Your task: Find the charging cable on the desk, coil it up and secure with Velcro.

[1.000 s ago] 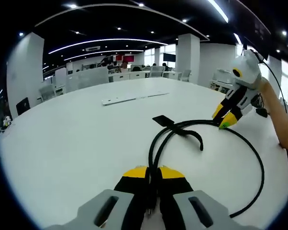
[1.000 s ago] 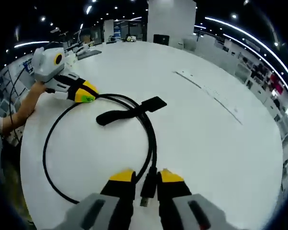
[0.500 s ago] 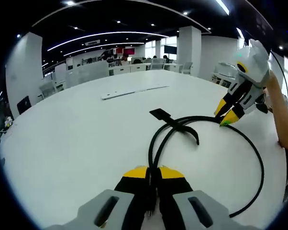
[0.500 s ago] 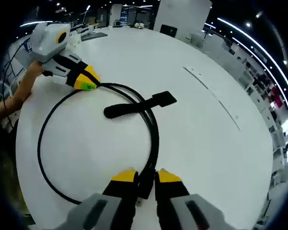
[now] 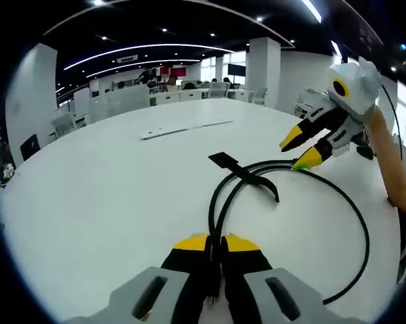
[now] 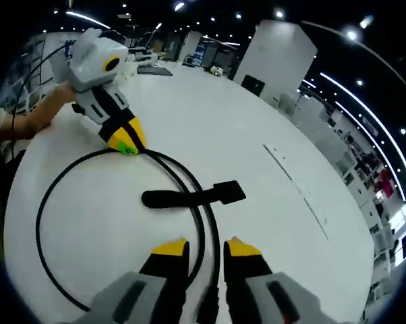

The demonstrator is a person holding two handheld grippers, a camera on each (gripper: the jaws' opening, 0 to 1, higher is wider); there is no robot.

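The charging cable [image 5: 357, 223] lies looped near the tabletop's [image 5: 88, 202] edge — left gripper [image 5: 215, 244] clenches its doubled strands, right gripper [image 5: 299, 150] spread open just above the Velcro strap [image 5: 247, 175], nearer it.

Cable [image 5: 355, 226] lies looped on the table [image 5: 88, 196] ahead of my left gripper [image 5: 215, 251], w/ the velcro strap [image 5: 247, 177] across the loop's far side. My right gripper [image 5: 299, 150] sits at the loop's far right, opposite the left.
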